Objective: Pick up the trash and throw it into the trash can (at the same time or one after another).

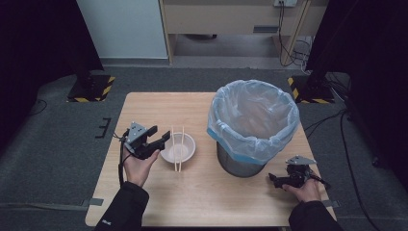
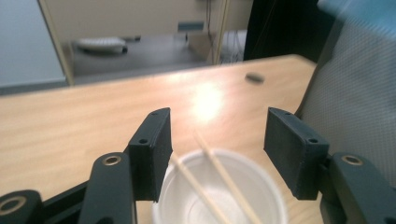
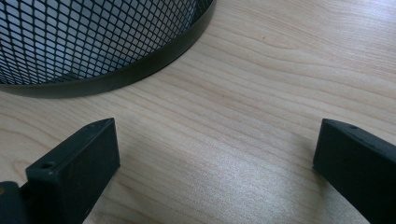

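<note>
A small white bowl (image 1: 178, 148) of thin, smooth plastic sits on the table just ahead of the left gripper (image 1: 160, 141), round and shallow, with a pair of pale wooden chopsticks (image 1: 177, 148) lying across its rim, slim and straight, almost parallel. In the left gripper view the bowl (image 2: 219, 196) lies low between the two black jaws, and the chopsticks (image 2: 224, 179) cross it at a slant. The left gripper (image 2: 217, 149) has its jaws parted wide, blocky matte pads with small screw holes, and nothing is pressed between them; whether a pad touches the bowl I cannot tell.

Beyond that gripper, off to its far side, stands a round wire-mesh bin (image 1: 240, 161) of dark metal, lined with a crinkled, translucent pale-blue bag (image 1: 253, 118) folded over the rim. The table (image 1: 159, 103) is light wood with a fine straight grain and a soft sheen.

The right gripper (image 1: 274, 179) rests low on the table close to the bin's foot, held in the person's right hand (image 1: 304, 188). In the right gripper view the right gripper (image 3: 215, 156) has its jaws spread wide over bare wood, holding nothing, and the bin's mesh wall and solid base band (image 3: 116, 77) curve just ahead of them.
</note>
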Available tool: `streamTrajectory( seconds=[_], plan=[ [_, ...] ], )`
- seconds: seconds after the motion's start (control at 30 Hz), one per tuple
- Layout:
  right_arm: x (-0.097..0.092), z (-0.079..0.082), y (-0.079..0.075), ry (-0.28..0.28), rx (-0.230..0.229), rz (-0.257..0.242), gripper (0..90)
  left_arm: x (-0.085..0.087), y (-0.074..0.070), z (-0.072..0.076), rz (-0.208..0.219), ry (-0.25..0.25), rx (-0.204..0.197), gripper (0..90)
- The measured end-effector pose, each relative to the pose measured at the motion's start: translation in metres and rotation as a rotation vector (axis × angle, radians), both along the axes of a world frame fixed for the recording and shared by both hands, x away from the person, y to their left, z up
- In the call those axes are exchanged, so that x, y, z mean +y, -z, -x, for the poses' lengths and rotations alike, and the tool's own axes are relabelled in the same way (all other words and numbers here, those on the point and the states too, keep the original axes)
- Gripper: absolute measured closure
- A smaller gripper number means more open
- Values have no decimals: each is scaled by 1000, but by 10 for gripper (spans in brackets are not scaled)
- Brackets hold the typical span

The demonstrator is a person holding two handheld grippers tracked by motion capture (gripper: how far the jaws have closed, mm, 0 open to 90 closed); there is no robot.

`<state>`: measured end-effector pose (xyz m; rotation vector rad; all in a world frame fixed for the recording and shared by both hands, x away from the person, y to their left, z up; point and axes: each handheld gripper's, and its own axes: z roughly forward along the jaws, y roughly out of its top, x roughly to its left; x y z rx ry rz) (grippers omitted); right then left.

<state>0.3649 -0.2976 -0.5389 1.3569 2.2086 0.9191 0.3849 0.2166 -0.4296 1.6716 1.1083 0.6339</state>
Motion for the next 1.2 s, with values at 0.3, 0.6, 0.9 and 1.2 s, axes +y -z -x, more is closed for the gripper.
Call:
streamTrajectory(
  seconds=[0.3, 0.6, 0.9, 1.2],
  plan=[
    [0, 0, 0, 0, 0, 0, 7, 3, 26, -6, -39, -24, 65, 411],
    [0, 0, 0, 0, 0, 0, 7, -9, 44, -13, -76, 1, 123, 461],
    [0, 0, 0, 0, 0, 0, 7, -21, 57, -18, -98, 12, 176, 486],
    [0, 0, 0, 0, 0, 0, 7, -29, 67, -21, -125, 34, 216, 525]
  ],
)
